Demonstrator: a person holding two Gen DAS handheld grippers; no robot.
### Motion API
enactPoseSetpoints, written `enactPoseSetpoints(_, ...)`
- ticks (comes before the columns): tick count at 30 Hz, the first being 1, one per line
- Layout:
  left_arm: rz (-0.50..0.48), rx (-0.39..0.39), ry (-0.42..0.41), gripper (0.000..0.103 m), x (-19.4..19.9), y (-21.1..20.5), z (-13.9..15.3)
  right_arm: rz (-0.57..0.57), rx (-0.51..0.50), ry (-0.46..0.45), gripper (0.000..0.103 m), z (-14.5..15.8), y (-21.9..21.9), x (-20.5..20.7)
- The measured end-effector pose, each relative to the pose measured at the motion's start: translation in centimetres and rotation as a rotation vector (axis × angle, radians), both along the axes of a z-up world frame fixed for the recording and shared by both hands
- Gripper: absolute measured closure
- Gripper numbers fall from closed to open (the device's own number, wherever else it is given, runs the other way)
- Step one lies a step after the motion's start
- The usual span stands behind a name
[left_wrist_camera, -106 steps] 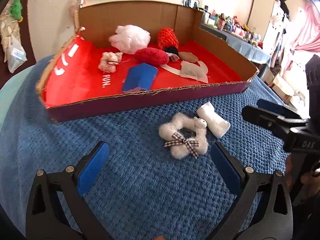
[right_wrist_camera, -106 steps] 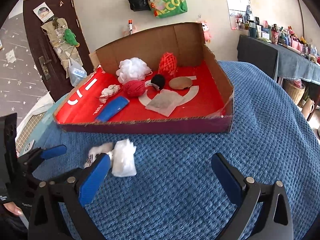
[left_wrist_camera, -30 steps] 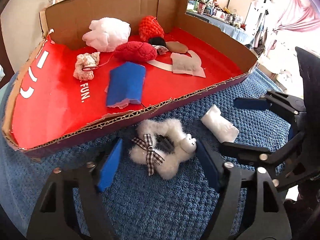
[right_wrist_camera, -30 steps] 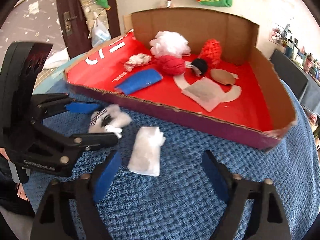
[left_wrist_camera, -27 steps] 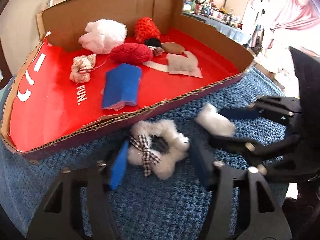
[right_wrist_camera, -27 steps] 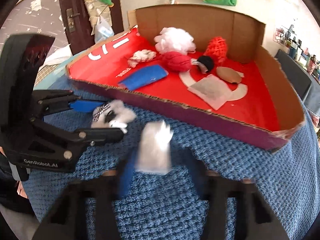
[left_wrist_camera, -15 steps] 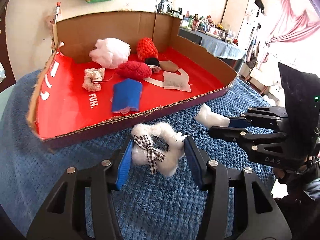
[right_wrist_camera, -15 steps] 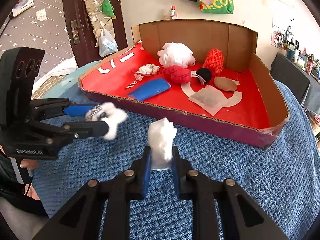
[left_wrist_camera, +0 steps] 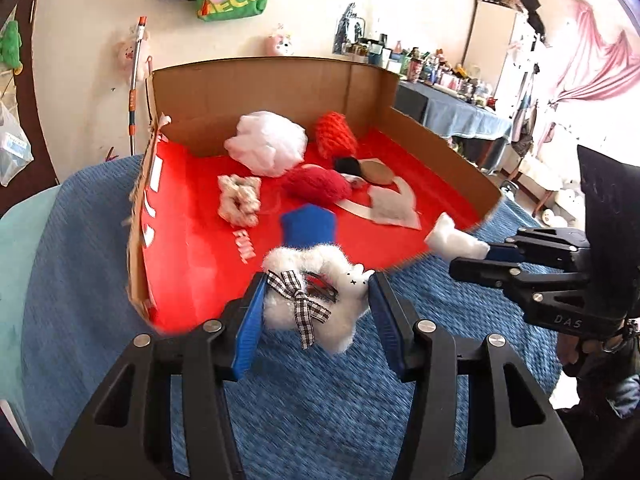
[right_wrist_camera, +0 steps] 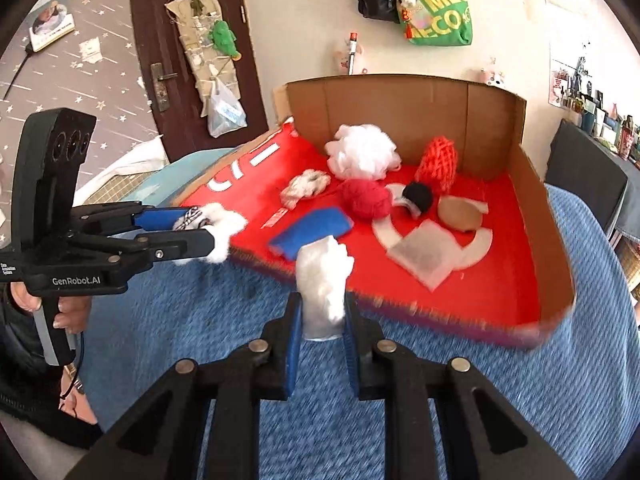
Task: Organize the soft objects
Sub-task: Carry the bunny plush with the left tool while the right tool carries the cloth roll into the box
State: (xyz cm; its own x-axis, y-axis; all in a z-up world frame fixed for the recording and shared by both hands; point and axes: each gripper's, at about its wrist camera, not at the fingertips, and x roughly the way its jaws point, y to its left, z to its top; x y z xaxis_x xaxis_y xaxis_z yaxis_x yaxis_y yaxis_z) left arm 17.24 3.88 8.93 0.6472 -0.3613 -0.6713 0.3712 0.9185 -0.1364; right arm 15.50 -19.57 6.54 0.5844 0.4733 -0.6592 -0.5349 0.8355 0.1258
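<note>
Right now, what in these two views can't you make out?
- Box front edge: motion-blurred, right wrist view.
- Blue pad: near end hidden behind fluffy white ring, left wrist view.
- White wad: lower end hidden between right gripper pads.
- Shelf items behind: too small.

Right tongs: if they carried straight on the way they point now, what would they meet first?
Probably the cardboard box's near edge, then the blue cloth inside. The right tongs grip white wadding; depth is uncertain.

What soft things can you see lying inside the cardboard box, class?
Inside the box: a white puff, red net ball, red yarn ball, black pompom, scrunchie, blue cloth, tan pad, white sheet. The held wad hides part of the front.
</note>
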Motion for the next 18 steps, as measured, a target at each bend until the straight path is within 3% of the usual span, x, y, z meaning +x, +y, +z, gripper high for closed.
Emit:
enactPoseSetpoints(8,0.034,0.073,0.098,0.054,5.8,0.4,-1.6,0.005,-0.086,0.062,0.082,-0.7,1.7,5.8)
enactPoseSetpoints(18,0.027,0.154,0.159,0.054,8.6,-0.1,-2.9,0.044,-0.185,0.137,0.082,-2.4,3.2,9.0)
